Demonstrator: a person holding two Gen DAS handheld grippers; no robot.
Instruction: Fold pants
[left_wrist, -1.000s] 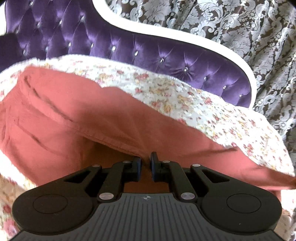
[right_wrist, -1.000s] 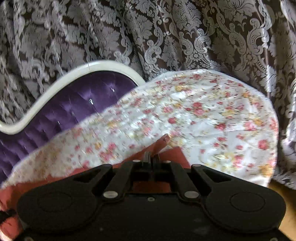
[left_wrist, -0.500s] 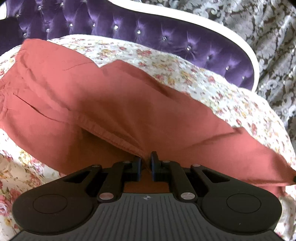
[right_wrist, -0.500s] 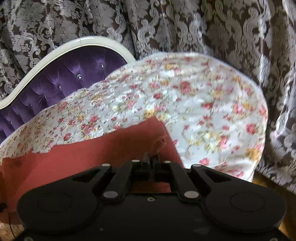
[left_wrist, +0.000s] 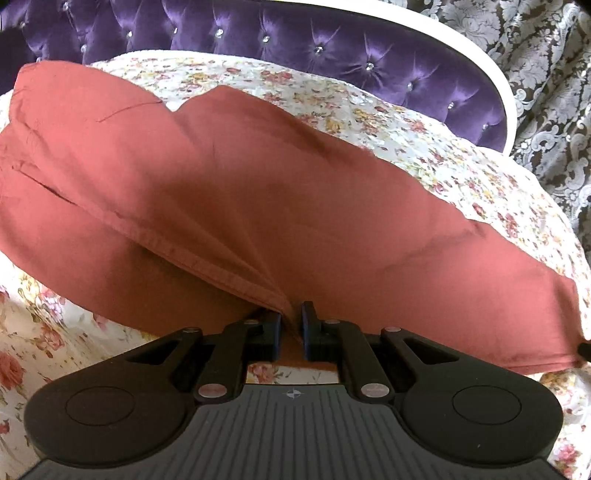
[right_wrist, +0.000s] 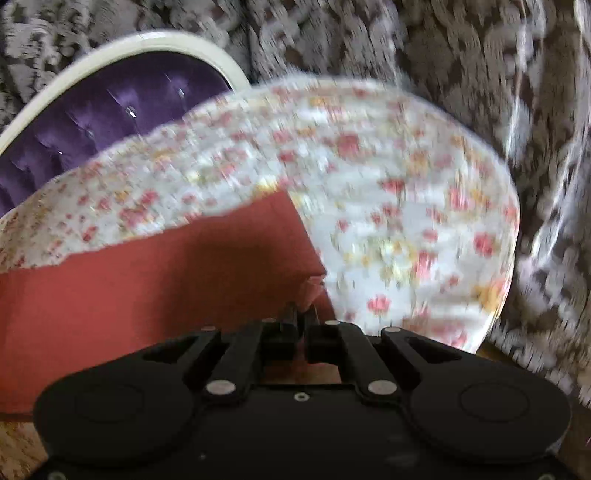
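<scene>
The rust-red pants (left_wrist: 280, 192) lie stretched across the floral bedsheet (left_wrist: 424, 140), one leg laid over the other. My left gripper (left_wrist: 290, 325) is shut on the hemmed edge of the pants near the crotch and lifts it slightly. My right gripper (right_wrist: 300, 317) is shut on the corner of the leg end of the pants (right_wrist: 155, 273); that view is blurred by motion. The far left of the pants is the waist end.
A purple tufted headboard (left_wrist: 332, 51) with a white frame runs behind the bed, also seen in the right wrist view (right_wrist: 96, 107). Grey damask curtains (right_wrist: 498, 74) hang beyond. The bed's edge (right_wrist: 502, 295) drops off at the right.
Both grippers have pulled back toward the near side of the bed with the pants held. More of the pants now shows in both views.
</scene>
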